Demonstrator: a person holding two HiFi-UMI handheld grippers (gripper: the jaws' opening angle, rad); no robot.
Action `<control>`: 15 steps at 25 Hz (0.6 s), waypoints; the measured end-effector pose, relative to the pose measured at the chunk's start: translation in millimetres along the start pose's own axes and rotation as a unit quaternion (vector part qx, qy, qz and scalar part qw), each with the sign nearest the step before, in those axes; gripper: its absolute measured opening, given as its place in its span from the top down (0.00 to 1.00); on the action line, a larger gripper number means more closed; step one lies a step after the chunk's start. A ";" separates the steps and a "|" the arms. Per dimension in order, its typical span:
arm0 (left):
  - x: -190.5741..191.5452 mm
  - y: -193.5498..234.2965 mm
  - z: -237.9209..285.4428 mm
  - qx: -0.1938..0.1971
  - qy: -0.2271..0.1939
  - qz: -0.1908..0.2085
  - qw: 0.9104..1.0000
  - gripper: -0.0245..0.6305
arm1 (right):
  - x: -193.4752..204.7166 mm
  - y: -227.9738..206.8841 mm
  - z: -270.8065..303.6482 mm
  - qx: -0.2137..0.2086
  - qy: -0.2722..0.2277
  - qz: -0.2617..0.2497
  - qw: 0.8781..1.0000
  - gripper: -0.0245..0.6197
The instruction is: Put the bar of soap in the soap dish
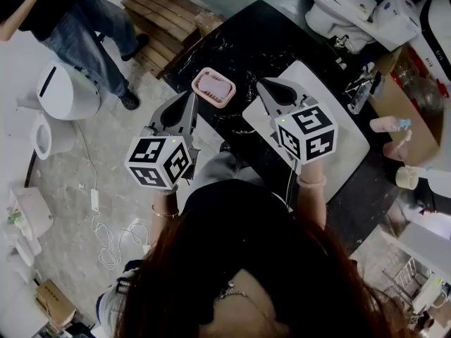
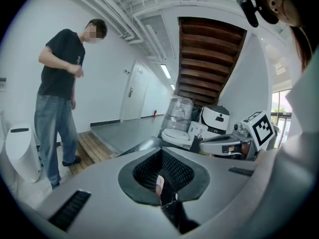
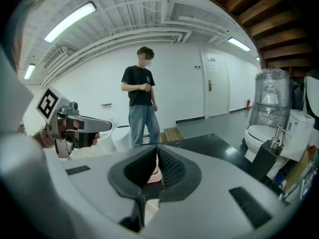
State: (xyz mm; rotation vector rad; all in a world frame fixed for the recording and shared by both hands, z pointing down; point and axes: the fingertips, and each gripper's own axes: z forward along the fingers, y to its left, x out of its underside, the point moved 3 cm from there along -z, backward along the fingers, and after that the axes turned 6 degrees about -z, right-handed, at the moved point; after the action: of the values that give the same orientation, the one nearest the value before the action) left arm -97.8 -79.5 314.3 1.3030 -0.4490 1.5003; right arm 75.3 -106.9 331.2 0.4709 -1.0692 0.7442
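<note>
Although both grippers point toward the pink soap dish [image 1: 196, 83] on the black countertop [image 1: 268, 41], neither holds anything: your left gripper [image 1: 189, 97] and right gripper [image 1: 261, 84] both have their jaws pressed together, empty. The paler ridged shape inside the dish looks like the bar of soap [image 1: 214, 86]. Expect it to be stiff, light and slick, so pinch its long sides.

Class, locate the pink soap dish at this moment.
Head view, upper centre: the pink soap dish sits on the black counter, nearer the left gripper tip.
</note>
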 end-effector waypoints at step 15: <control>2.9 -6.1 2.2 0.000 0.005 0.008 1.000 0.97 | 8.7 2.0 0.9 -0.001 0.012 -0.009 1.000 0.93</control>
State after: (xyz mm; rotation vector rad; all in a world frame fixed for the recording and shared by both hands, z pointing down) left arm -91.0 -77.7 315.5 1.2943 -0.4533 1.5198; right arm 75.7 -103.4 339.4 0.4680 -1.0421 0.7305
